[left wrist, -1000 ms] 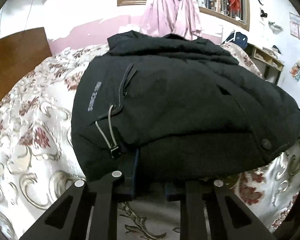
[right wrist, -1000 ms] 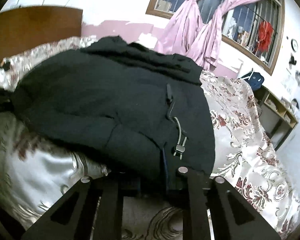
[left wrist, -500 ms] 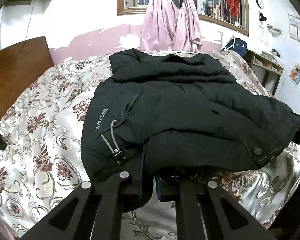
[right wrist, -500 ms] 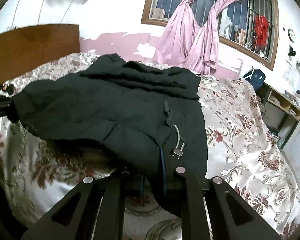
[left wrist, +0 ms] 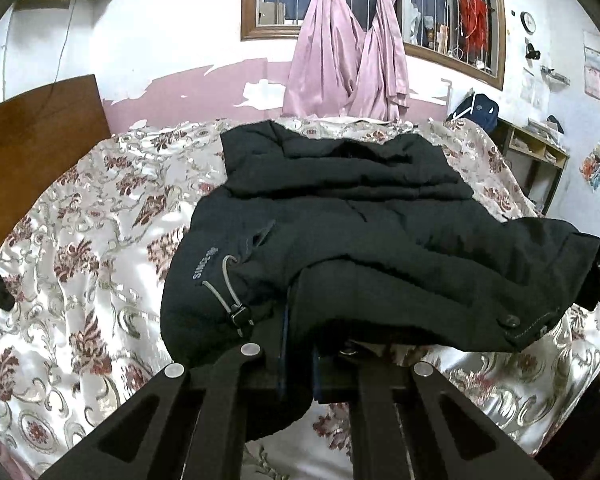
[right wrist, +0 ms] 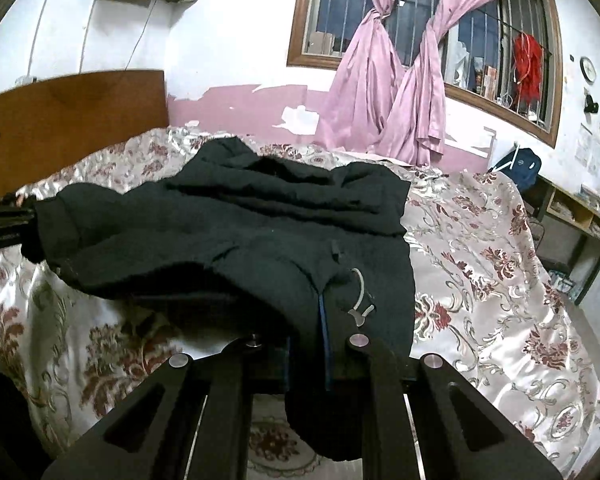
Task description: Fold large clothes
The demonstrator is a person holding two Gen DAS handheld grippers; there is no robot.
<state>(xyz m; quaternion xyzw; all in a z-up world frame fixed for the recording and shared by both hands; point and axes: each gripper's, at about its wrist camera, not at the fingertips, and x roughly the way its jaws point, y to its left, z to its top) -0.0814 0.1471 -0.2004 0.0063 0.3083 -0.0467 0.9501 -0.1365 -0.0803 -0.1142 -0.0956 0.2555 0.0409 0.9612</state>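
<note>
Nearest the lens, the left gripper has its fingers clamped tight on the near hem of the black jacket, cloth bunched between them and a fold drooping below. Over in the right wrist view, same story: the right gripper is pinched shut on the hem's other corner, a blue zip edge running straight down into the grip. Each gripper can be glimpsed in the other's view, at the jacket's far corner, so the hem hangs stretched between the two.

Why hold it that way? By my read, one corner in each gripper keeps the bottom edge taut and level, ready to carry it over toward the collar for a fold in half.

The near half of the jacket is up off the bed, with a dark gap showing beneath the hem; the far half, collar end, lies on the floral spread. Just beyond the left gripper a grey drawcord with its toggle dangles off the hem, and beside it there's grey lettering on the cloth: too curved and small to read.

Past the jacket: a wooden headboard, knotted pink curtains at a barred window, and a wall clock beyond them.
</note>
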